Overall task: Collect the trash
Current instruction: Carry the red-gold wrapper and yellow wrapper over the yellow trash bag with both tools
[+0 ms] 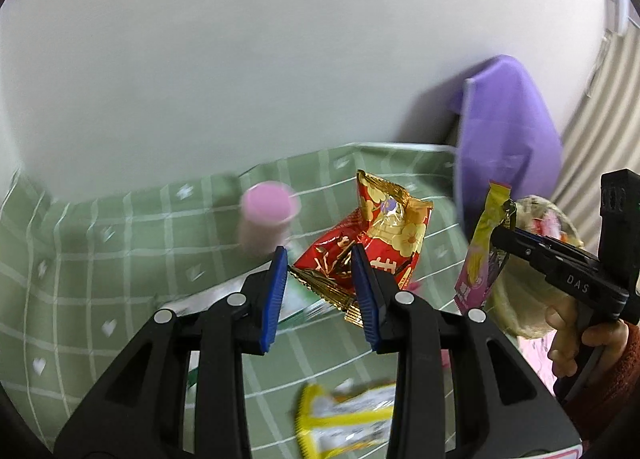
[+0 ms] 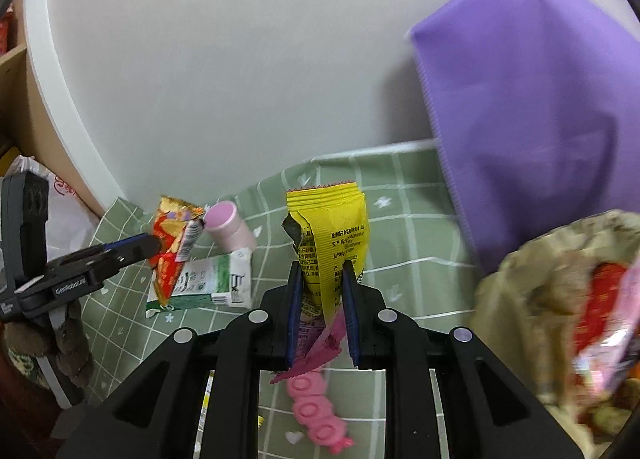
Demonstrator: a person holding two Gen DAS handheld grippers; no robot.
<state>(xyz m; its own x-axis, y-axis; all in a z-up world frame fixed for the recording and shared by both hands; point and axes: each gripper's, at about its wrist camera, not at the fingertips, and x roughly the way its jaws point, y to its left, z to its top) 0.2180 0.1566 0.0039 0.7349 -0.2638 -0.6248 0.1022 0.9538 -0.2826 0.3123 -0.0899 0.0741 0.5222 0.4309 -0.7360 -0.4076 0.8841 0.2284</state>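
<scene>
My left gripper is shut on a red and gold snack wrapper, held up above the green checked tablecloth. In the right wrist view the left gripper shows at the left with that red wrapper in its pads. My right gripper is shut on a torn yellow wrapper with a pink lower end. In the left wrist view the right gripper holds the yellow wrapper beside a beige trash bag. The trash bag, with wrappers inside, gapes at the right.
A pink cylinder cup, a green and white carton and a pink ringed piece lie on the cloth. A yellow and white wrapper lies near the front. A purple bag leans on the white wall. A hand grips the right handle.
</scene>
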